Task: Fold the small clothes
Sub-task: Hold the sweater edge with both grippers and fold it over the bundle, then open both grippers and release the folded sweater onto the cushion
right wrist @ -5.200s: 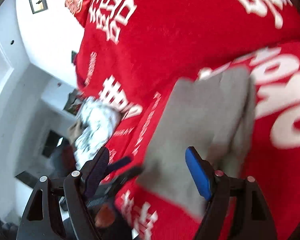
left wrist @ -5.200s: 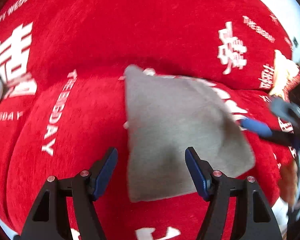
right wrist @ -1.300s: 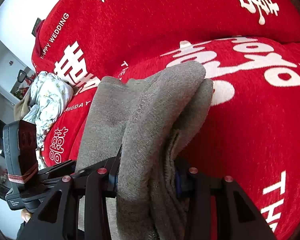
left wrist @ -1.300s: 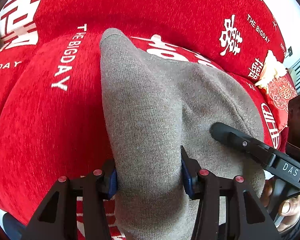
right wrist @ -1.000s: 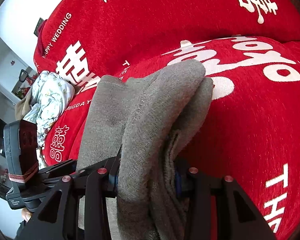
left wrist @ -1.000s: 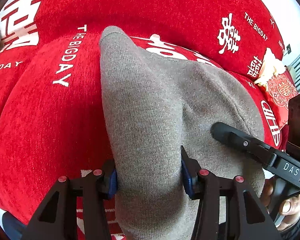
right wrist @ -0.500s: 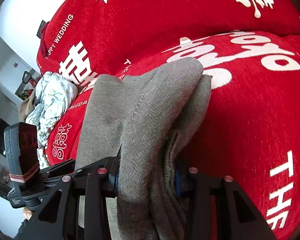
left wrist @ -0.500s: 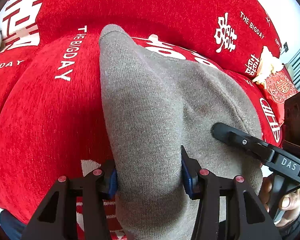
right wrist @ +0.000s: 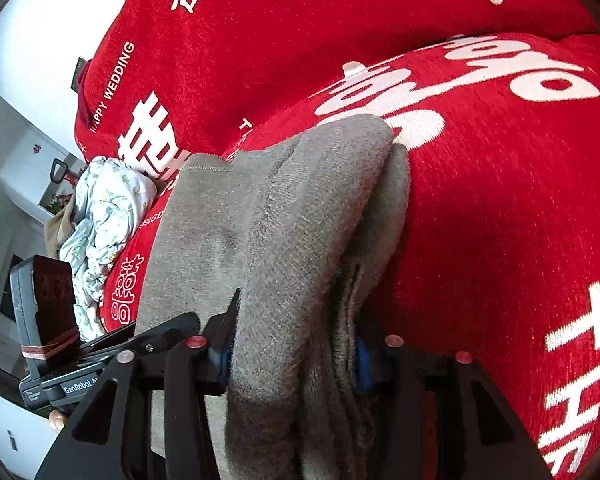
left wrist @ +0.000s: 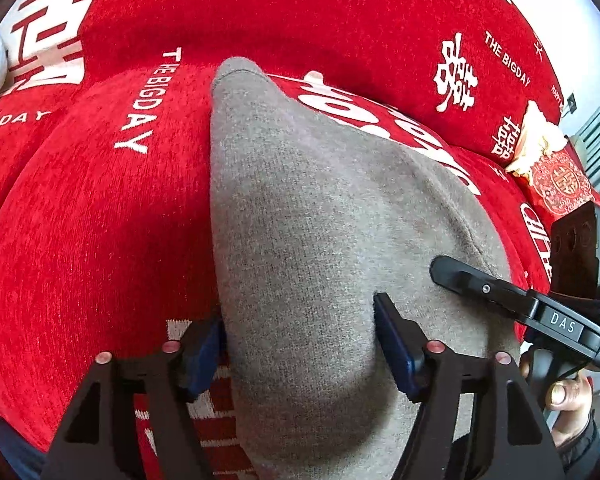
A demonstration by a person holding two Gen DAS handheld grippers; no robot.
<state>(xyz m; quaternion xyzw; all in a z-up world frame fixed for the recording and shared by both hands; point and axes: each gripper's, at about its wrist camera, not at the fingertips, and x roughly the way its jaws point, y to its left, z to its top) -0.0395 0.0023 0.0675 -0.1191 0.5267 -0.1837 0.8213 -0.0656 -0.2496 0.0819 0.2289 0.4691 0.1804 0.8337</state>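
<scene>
A folded grey knit garment (left wrist: pixel 300 240) lies on the red sofa seat, its near edge lifted. My left gripper (left wrist: pixel 300 340) is shut on the garment's near left part, the cloth bulging between the blue pads. My right gripper (right wrist: pixel 292 352) is shut on the garment's (right wrist: pixel 268 232) near right part, where several layers are bunched. The right gripper's black finger (left wrist: pixel 480 284) shows at the right of the left wrist view. The left gripper's body (right wrist: pixel 48 320) shows at the lower left of the right wrist view.
The red sofa cover (left wrist: pixel 80 240) with white lettering covers seat and backrest. A crumpled pale floral cloth (right wrist: pixel 104 216) lies on the sofa to the left. A red patterned cushion (left wrist: pixel 560 184) sits at the far right. A white wall (right wrist: pixel 40 60) stands beyond the sofa's left end.
Five seconds ago both grippers were open over the flat garment; now both are shut on its near edge. Over the last second the garment has been drawn slightly toward me.
</scene>
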